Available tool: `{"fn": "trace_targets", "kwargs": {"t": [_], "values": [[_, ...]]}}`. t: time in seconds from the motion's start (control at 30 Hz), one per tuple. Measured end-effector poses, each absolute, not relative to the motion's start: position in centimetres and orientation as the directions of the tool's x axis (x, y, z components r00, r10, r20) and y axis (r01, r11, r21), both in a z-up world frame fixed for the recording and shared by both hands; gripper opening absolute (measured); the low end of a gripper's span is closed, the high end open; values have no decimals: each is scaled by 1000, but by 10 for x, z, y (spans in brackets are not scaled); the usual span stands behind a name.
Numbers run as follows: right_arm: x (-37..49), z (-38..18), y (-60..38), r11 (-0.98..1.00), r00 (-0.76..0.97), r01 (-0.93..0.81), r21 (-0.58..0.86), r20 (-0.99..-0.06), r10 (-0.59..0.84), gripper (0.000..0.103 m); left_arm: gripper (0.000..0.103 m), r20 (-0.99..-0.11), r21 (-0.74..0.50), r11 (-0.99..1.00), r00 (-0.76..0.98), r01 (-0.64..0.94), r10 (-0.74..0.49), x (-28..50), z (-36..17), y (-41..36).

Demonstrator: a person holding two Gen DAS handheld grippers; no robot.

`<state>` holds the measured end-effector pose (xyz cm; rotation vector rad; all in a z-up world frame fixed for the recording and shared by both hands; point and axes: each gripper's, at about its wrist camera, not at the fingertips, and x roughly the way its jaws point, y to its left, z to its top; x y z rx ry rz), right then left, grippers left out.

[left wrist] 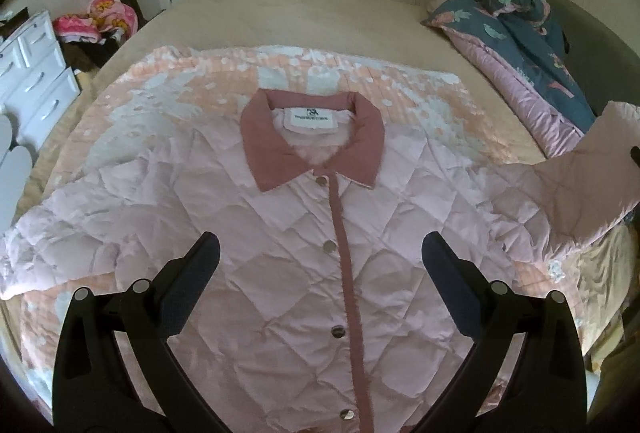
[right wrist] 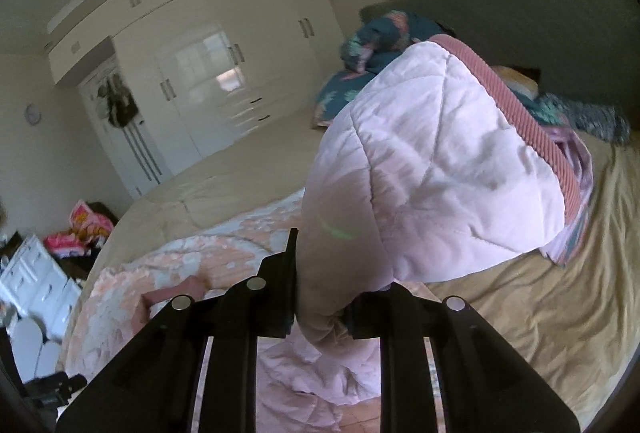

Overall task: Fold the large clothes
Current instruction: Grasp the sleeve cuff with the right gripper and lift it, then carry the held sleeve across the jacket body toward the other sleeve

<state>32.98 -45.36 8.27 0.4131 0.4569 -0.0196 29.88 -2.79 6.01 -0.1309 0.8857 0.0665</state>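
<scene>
A pale pink quilted jacket (left wrist: 280,233) with a dusty-rose collar (left wrist: 264,145) and snap-button placket lies face up on a peach floral blanket (left wrist: 168,89). My left gripper (left wrist: 320,261) is open and empty, hovering over the jacket's chest. The jacket's right sleeve (left wrist: 580,193) is lifted off the bed at the right edge. In the right wrist view my right gripper (right wrist: 320,297) is shut on that sleeve (right wrist: 420,173), which stands up in front of the camera with its ribbed rose cuff (right wrist: 516,113) at the top.
The blanket lies on a beige bed (left wrist: 304,17). A crumpled teal floral duvet (left wrist: 516,29) lies along the bed's right side. A white chest of drawers (left wrist: 32,69) and a pile of pink clothes (left wrist: 100,17) are at the left. White wardrobes (right wrist: 208,73) stand behind.
</scene>
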Motion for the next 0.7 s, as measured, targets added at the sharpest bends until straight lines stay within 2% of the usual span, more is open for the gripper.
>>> {"fn": "trace_targets", "kwargs": {"t": [0.37, 0.7], "values": [[319, 115, -387, 950, 915, -17, 313, -378, 141, 17, 94, -752, -143, 985, 657, -94, -46, 289, 79, 1], [324, 128, -332, 952, 909, -124, 278, -353, 221, 17, 94, -736, -143, 980, 677, -140, -11, 290, 90, 36]]}}
